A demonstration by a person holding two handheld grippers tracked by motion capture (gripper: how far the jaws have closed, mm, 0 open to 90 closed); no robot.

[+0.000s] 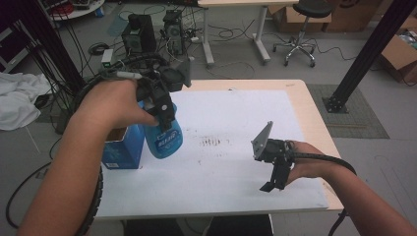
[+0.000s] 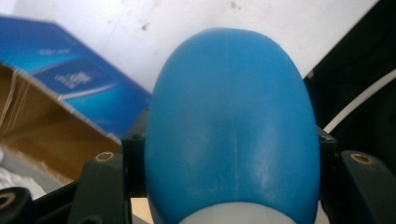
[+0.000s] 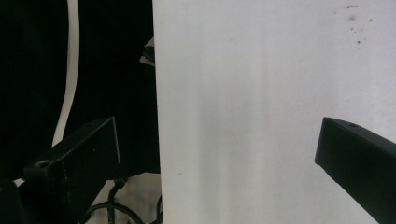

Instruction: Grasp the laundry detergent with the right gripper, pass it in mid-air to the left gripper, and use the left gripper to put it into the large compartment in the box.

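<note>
A blue plastic bottle hangs in the air over the left part of the white sheet, neck up, with my left gripper shut on its upper part. In the left gripper view the bottle's rounded body bulges out between the two black jaws, which press on its sides. Just left of the bottle stands an open blue cardboard box, whose brown inside also shows. My right gripper hovers low near the sheet's front right, jaws wide apart and empty.
The wooden table edge borders the sheet on the right. Dark smudges mark the sheet's middle. On the floor behind stand computer towers, a desk and an office chair. A black frame post rises at right; white cloth lies at left.
</note>
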